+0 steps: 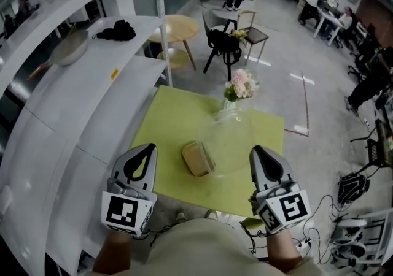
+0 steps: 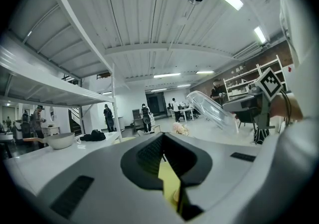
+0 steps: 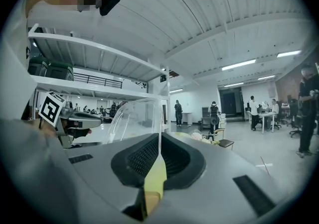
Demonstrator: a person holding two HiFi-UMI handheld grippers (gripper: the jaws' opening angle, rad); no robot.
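Observation:
A tan box (image 1: 198, 158) with its clear lid (image 1: 232, 141) hinged open lies in the middle of the yellow-green table (image 1: 172, 115). My left gripper (image 1: 149, 147) hovers over the near left part of the table, jaws together, holding nothing. My right gripper (image 1: 256, 149) hovers right of the box, also shut and empty. The box sits between them, touched by neither. In the left gripper view the gripper (image 2: 163, 141) shows a thin slit, with the lid (image 2: 212, 108) to its right. The right gripper (image 3: 158, 141) sees the lid (image 3: 134, 118) on its left.
Pink flowers (image 1: 241, 84) in a glass vase stand at the table's far edge. White shelving (image 1: 80, 91) runs along the left, carrying a pan (image 1: 69, 48) and a black cloth (image 1: 118, 29). Beyond are a round wooden table (image 1: 175, 28), chairs (image 1: 224, 45) and people at desks.

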